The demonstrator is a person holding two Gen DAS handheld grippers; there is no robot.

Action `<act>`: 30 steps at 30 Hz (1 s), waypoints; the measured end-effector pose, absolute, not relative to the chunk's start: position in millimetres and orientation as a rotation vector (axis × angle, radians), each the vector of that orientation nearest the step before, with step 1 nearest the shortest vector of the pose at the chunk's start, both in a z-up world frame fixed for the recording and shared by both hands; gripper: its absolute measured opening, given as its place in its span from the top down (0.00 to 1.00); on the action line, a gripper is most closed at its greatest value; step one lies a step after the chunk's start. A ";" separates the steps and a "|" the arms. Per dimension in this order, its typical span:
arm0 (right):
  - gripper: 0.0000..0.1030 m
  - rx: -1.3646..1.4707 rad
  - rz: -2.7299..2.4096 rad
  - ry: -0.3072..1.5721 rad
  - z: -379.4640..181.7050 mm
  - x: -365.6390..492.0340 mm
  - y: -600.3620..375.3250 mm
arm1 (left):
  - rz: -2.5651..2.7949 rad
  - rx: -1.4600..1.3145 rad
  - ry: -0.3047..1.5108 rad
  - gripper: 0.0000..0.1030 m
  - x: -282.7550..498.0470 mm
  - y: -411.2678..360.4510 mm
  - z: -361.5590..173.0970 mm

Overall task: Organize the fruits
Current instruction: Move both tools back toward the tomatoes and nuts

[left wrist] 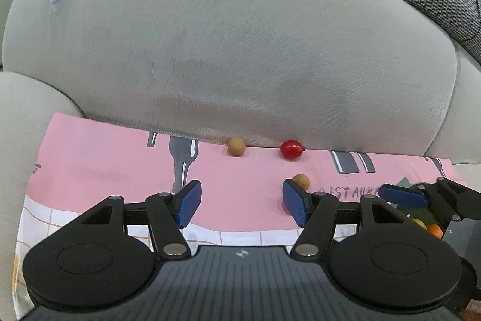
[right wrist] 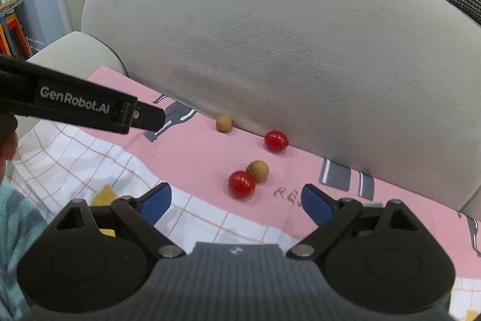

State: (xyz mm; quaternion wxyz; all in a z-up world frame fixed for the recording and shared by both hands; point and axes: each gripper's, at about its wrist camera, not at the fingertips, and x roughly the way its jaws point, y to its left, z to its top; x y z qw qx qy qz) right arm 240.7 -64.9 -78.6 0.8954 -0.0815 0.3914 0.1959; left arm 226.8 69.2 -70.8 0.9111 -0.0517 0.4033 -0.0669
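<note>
Small fruits lie on a pink cloth (right wrist: pixel 195 158) on a sofa seat. A tan longan (right wrist: pixel 224 123) and a red cherry tomato (right wrist: pixel 275 140) rest against the backrest. A second tomato (right wrist: pixel 241 184) touches a second longan (right wrist: pixel 258 170) nearer me. My right gripper (right wrist: pixel 236 205) is open and empty, just short of that pair. My left gripper (left wrist: pixel 242 200) is open and empty; the near longan (left wrist: pixel 301 181) sits by its right pad, with the far longan (left wrist: pixel 236 146) and tomato (left wrist: pixel 291 150) beyond. The right gripper's finger (left wrist: pixel 402 196) shows at the left wrist view's right edge.
The grey sofa backrest (right wrist: pixel 285 35) rises right behind the fruits, an armrest (right wrist: pixel 78 53) at left. A white checked cloth (right wrist: pixel 90 164) lies under the pink one. The left gripper's body (right wrist: pixel 75 107) crosses the right wrist view at left. A dark tray with orange pieces (left wrist: pixel 433 226) sits at right.
</note>
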 end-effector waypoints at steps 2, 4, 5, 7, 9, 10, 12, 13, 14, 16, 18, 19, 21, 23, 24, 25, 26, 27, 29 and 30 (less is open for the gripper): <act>0.21 -0.165 0.412 0.821 -82.3 248.0 -61.3 | -0.144 -0.123 0.844 0.32 232.1 73.5 -75.1; 0.24 -0.151 0.415 0.835 -86.8 256.6 -59.5 | -0.149 -0.141 0.852 0.34 236.6 77.5 -79.2; 0.26 -0.143 0.413 0.845 -89.2 261.1 -59.0 | -0.151 -0.149 0.854 0.36 238.8 79.4 -81.3; 0.31 -0.123 0.412 0.872 -94.4 270.4 -59.0 | -0.152 -0.157 0.858 0.40 243.3 81.9 -84.4; 0.38 -0.101 0.408 0.894 -98.9 279.0 -59.9 | -0.159 -0.164 0.867 0.47 248.5 83.5 -87.8; 0.39 -0.096 0.406 0.899 -100.8 282.3 -60.2 | -0.166 -0.168 0.874 0.49 251.8 84.1 -89.3; 0.45 -0.092 0.406 0.907 -104.4 288.7 -59.9 | -0.176 -0.173 0.888 0.53 257.3 84.5 -92.8; 0.47 -0.093 0.408 0.912 -106.1 291.3 -59.4 | -0.179 -0.174 0.893 0.54 259.6 83.6 -94.6; 0.50 -0.099 0.409 0.920 -108.4 294.2 -58.3 | -0.184 -0.176 0.898 0.55 261.8 83.4 -96.5; 0.55 -0.108 0.408 0.939 -113.3 298.3 -56.6 | -0.198 -0.178 0.910 0.58 265.3 81.7 -100.8; 0.61 -0.097 0.413 0.966 -119.8 302.2 -55.0 | -0.208 -0.174 0.927 0.59 268.2 80.0 -105.4; 0.62 -0.089 0.415 0.977 -122.8 304.0 -54.5 | -0.211 -0.171 0.933 0.59 269.9 78.8 -107.8; 0.65 -0.075 0.411 0.994 -128.7 307.5 -52.7 | -0.219 -0.166 0.949 0.59 271.8 77.3 -112.2; 0.66 -0.064 0.400 1.004 -133.5 310.6 -51.4 | -0.225 -0.162 0.960 0.59 273.6 76.7 -115.8; 0.66 -0.058 0.395 1.007 -135.5 312.2 -50.9 | -0.229 -0.159 0.965 0.59 273.9 76.2 -117.0; 0.66 -0.054 0.392 1.011 -137.4 314.0 -50.3 | -0.230 -0.157 0.968 0.59 274.5 75.5 -117.9; 0.66 -0.051 0.390 1.015 -139.2 315.5 -49.7 | -0.231 -0.156 0.972 0.59 275.1 74.9 -118.6; 0.66 -0.049 0.388 1.016 -140.6 316.3 -49.3 | -0.235 -0.156 0.974 0.59 275.4 74.2 -119.5; 0.67 -0.053 0.380 1.014 -142.4 317.1 -49.1 | -0.244 -0.156 0.979 0.59 275.7 72.5 -120.8; 0.68 -0.054 0.378 1.014 -142.9 317.2 -49.4 | -0.248 -0.155 0.981 0.59 276.2 70.8 -121.7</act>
